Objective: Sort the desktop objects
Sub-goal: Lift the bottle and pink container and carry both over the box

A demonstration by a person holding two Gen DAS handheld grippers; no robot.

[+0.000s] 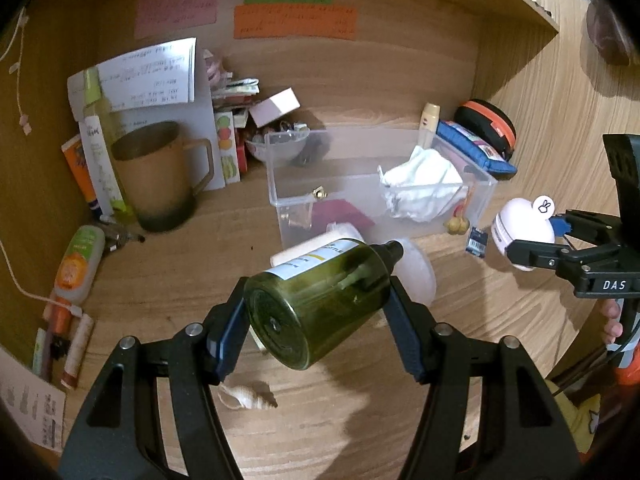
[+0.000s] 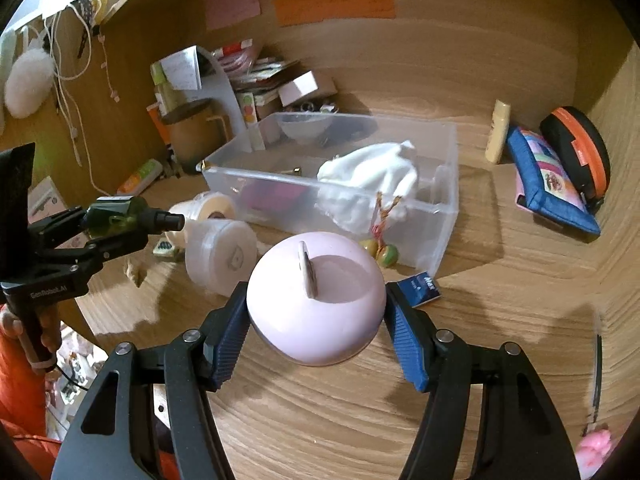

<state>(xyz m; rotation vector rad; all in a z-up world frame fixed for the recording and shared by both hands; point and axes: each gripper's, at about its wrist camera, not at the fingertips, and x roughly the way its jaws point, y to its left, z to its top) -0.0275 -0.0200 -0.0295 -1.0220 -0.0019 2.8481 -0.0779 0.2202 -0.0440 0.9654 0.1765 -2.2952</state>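
**Both claws loaded above the bench, bin ahead**

Left claw (image 1: 316, 312): clenched on one green bottle (image 1: 320, 300), blue pads pressed to its sides. The bottle lies tilted, base toward the camera, dark nozzle pointing away toward the clear bin (image 1: 276, 184). Held clear of the bench surface, probably so it can be carried over the bin's near wall.

Right claw (image 2: 316, 312): grasping one pale pink rounded gadget (image 2: 316, 300), a small flat tab standing on its top. Pads sit on opposite flanks at its widest part; on a smooth dome that seems the surest hold. It also hangs above the bench (image 2: 360, 420), just short of the bin.

Bin sits mid-bench, toward the back wall. Inside: one crumpled white cloth (image 2: 368, 184), one dark red flat item, one small brass-coloured piece. A beaded charm hangs over the near wall by the cloth.

Loose on the bench, counted:
- two white tape rolls (image 2: 220, 252) just beside the bin's near-left corner
- one shell (image 1: 248, 398) under the left claw
- one small blue packet (image 2: 420, 288) at the bin's near-right corner
- one blue pouch (image 2: 548, 180) and one black-and-orange case (image 2: 576, 148) toward the right edge
- one brown mug (image 1: 160, 176) near the back-left corner

Judgement: sorting partly done; both held items look bound for the bin.
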